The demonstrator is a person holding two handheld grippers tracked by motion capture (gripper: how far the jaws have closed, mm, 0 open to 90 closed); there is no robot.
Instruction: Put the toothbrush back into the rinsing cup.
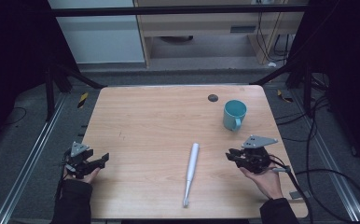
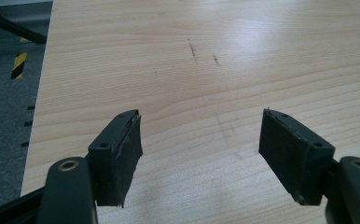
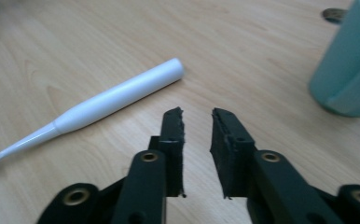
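Nearest the high camera: person's two dark sleeves at the near edge of the light wooden surface (image 1: 159, 116), each hand w/ a black hand-held gripper. Left hand-held gripper (image 1: 104, 158) sits by the near-left corner, just inside the left edge; in the left gripper view its jaws stand wide apart, nothing but bare wood btwn them. Right hand-held gripper (image 1: 228, 154) sits by the near-right corner, grey three-cornered plate on top, cable trailing off the right edge. In the right gripper view its jaws are nearly together, narrow gap, nothing in it, pads not on anything.

White slim plastic toothbrush (image 1: 190, 173) lies flat near the middle of the near edge, btwn the two grippers, closer to the right one but apart from it; bristle end toward the near edge, handle end pointing toward the far edge. Teal ceramic mug (image 1: 234, 115) stands upright toward the far-right corner, handle facing the near edge. Small dark round disc (image 1: 212, 97) lies near the far edge, just beside the mug.
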